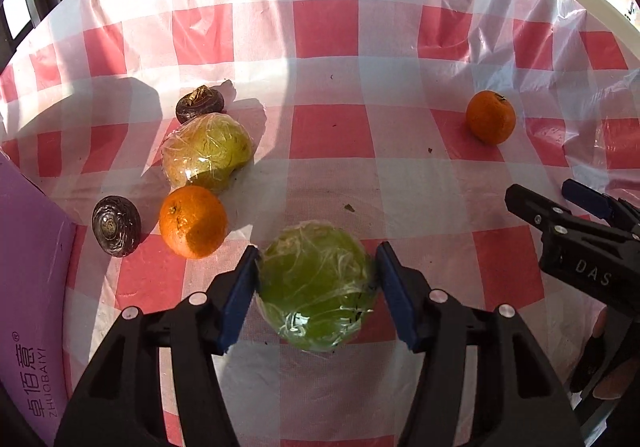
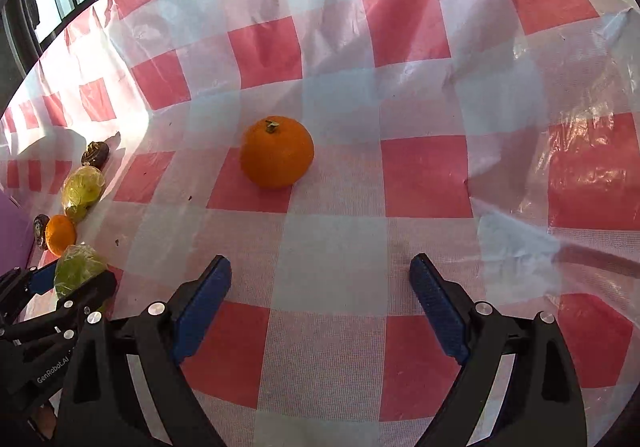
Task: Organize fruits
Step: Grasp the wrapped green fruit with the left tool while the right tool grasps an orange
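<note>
**pix_nerd:** So what's on the table, biggest first?

**umi_fan:** Biggest is the red-and-white checked tablecloth (image 1: 328,135), a crinkly plastic sheet over the whole surface, sun across the far half. Then a purple box (image 1: 32,287) with printed lettering at the left edge.

**pix_nerd:** And the tongs?

**umi_fan:** Left gripper (image 1: 316,287) has its blue pads right against both sides of the green fruit wrapped in cling film (image 1: 316,287), so it looks clamped on it. The fruit sits low on the cloth; can't tell if it's lifted at all. Right gripper (image 2: 320,299) is spread wide with nothing between the jaws, just checks under it. It points toward the lone orange (image 2: 277,151), which sits stem up on the cloth, well apart from the pads.

**pix_nerd:** Other fruit?

**umi_fan:** A cluster left of the green one, near the purple box. A yellow-green wrapped fruit (image 1: 206,153), and a second orange (image 1: 193,221) just in front of it, touching or nearly. Then two small dark brown round ones: one (image 1: 116,225) just left of that orange, the other (image 1: 200,104) right behind the yellowish fruit. Lone orange is way off on the right side, away from all that.
</note>
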`<state>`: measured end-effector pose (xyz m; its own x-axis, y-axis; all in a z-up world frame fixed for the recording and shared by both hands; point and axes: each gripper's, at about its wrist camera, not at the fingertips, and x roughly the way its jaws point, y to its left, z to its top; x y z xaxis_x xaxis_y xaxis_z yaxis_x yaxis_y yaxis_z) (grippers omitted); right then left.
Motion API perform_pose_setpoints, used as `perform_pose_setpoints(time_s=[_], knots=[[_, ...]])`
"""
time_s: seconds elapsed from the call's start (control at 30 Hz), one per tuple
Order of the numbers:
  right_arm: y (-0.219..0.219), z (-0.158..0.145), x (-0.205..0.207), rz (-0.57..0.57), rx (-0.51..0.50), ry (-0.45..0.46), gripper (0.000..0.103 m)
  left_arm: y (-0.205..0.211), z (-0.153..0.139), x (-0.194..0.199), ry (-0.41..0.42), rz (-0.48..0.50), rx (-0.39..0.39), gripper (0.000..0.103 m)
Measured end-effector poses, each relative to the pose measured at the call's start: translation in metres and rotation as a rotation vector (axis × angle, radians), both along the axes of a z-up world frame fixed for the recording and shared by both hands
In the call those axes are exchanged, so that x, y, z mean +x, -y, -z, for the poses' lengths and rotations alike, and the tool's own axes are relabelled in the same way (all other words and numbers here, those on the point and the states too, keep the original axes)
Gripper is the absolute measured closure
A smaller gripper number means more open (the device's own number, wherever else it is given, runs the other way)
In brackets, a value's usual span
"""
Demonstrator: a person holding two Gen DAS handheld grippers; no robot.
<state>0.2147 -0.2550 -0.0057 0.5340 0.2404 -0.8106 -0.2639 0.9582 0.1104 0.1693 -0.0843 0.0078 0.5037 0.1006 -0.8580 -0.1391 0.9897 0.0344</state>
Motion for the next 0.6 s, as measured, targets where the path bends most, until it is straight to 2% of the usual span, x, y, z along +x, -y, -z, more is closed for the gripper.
perform_pose_setpoints(time_s=[0.13,0.27,0.33,0.37,0.47,0.5,0.53,0.6], knots=[[-0.024,-0.001,0.039,-0.035,-0.019,0.010,0.016,0.001,0.000,-0.005,0.015,-0.002,0.001,0.043],[-0.042,-0.001,0.062,-0.053,-0.048,0.018,0.023,0.001,0.002,-0.006,0.016,-0.007,0.001,0.042],[-0.045,-0.003,0.064,-0.063,-0.055,0.042,0.043,-0.005,0.000,-0.009,0.020,-0.009,0.004,0.039],[-0.046,-0.004,0.062,-0.069,-0.054,0.053,0.057,-0.011,0.001,-0.010,0.020,-0.016,0.003,0.034],[-0.044,-0.005,0.057,-0.070,-0.052,0.054,0.058,-0.020,0.003,-0.009,0.016,-0.046,-0.005,0.018],[-0.042,-0.006,0.054,-0.060,-0.050,0.051,0.058,-0.021,0.003,-0.008,0.015,-0.040,-0.002,0.017],[-0.037,-0.007,0.049,-0.048,-0.047,0.046,0.058,-0.021,0.002,-0.008,0.011,-0.031,-0.004,0.018],[-0.027,-0.008,0.038,-0.022,-0.026,0.031,0.058,-0.018,-0.001,-0.007,0.005,0.018,-0.007,0.033]])
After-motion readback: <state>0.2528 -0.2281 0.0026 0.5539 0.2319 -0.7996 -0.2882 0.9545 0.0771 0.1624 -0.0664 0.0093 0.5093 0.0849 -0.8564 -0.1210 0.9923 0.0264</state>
